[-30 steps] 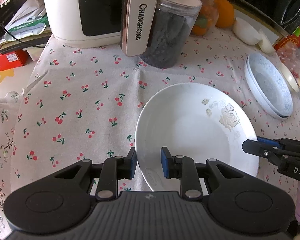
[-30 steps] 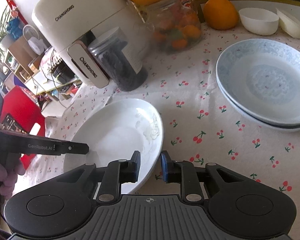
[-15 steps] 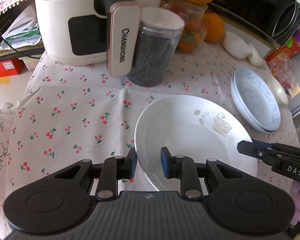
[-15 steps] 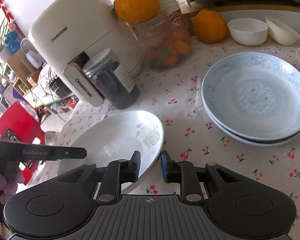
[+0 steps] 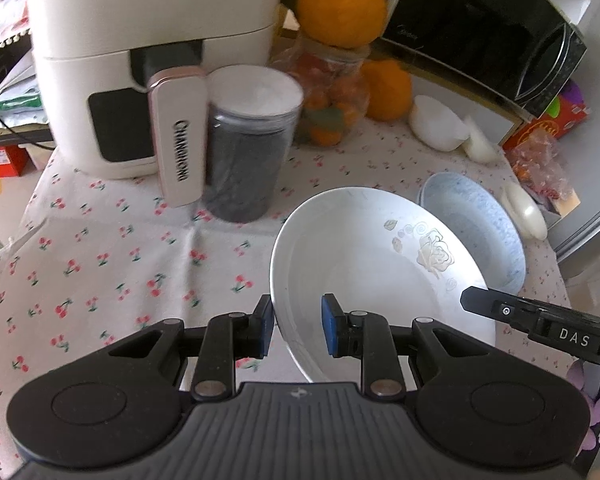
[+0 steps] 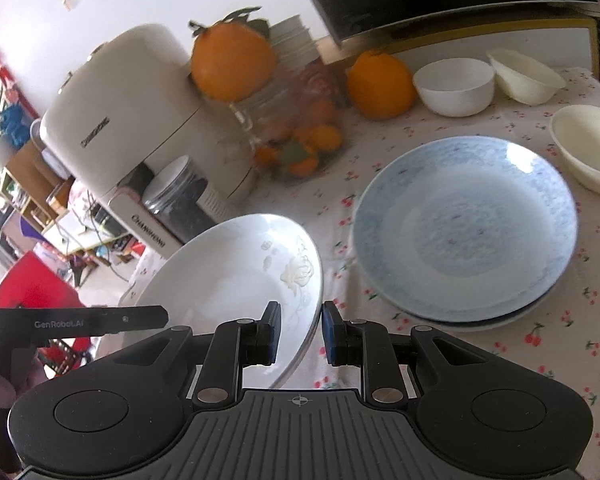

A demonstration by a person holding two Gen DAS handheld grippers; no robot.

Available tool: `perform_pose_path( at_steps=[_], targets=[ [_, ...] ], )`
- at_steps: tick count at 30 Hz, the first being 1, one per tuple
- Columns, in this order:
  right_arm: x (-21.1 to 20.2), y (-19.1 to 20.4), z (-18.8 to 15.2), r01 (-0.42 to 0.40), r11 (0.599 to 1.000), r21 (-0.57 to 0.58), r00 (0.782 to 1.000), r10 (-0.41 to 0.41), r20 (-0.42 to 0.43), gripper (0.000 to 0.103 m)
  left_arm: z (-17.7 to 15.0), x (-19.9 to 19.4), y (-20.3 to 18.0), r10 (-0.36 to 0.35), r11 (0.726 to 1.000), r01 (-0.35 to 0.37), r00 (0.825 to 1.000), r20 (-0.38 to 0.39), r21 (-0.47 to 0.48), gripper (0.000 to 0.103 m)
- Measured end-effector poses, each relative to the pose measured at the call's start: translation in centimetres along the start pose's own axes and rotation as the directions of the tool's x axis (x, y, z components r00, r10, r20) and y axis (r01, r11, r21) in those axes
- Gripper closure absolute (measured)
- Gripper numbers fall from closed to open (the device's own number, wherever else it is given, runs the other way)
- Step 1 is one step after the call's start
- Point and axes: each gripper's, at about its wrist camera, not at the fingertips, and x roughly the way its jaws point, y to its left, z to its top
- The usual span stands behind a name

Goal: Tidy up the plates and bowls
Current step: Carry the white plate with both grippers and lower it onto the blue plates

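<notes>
the left gripper (image 5: 296, 325) pinches the near-left rim of the white plate (image 5: 372, 276), and the right gripper (image 6: 300, 330) pinches the opposite rim of that plate (image 6: 236, 276). the plate hangs tilted above the cherry-print tablecloth (image 5: 112, 256), hollow side up, its rose print toward the far edge. just beyond it lies the stack of blue plates (image 6: 464, 232). farther back stand a dark jar (image 5: 248, 148), a white air fryer (image 5: 140, 40), oranges (image 6: 380, 84) and small white bowls (image 6: 454, 86).
</notes>
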Motion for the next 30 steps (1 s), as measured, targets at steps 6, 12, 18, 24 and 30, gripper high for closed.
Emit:
perform_pose_path(
  at_steps=[6,12,18,24,30],
  targets=[
    [-1.1,-1.7,0.8,0.019,0.999,0.031,1.000,-0.019,0.023,0.081,0.6,0.7,-1.9,-0.012,1.000,0.012,1.000,0.013,0.001,0.080],
    [-2.2,-3.6,1.8,0.041,0.997,0.066,0.998,-0.045,0.052,0.081,1.3,1.9,-4.0,-0.021,1.000,0.021,0.999,0.024,-0.001,0.080],
    [-3.1,-5.9,2.7,0.069,0.992,0.108,0.994,-0.077,0.075,0.081,1.9,3.3,-6.3,-0.032,0.999,0.032,0.999,0.031,0.007,0.080],
    [-3.9,-8.1,3.5,0.088,0.985,0.148,0.990,-0.103,0.097,0.081,2.2,4.7,-8.4,-0.043,0.999,0.043,0.999,0.031,0.013,0.080],
    [-4.0,-10.0,4.0,0.113,0.977,0.182,0.986,-0.133,0.102,0.081,2.5,6.1,-10.1,-0.035,0.999,0.034,0.999,0.042,0.025,0.080]
  ],
)
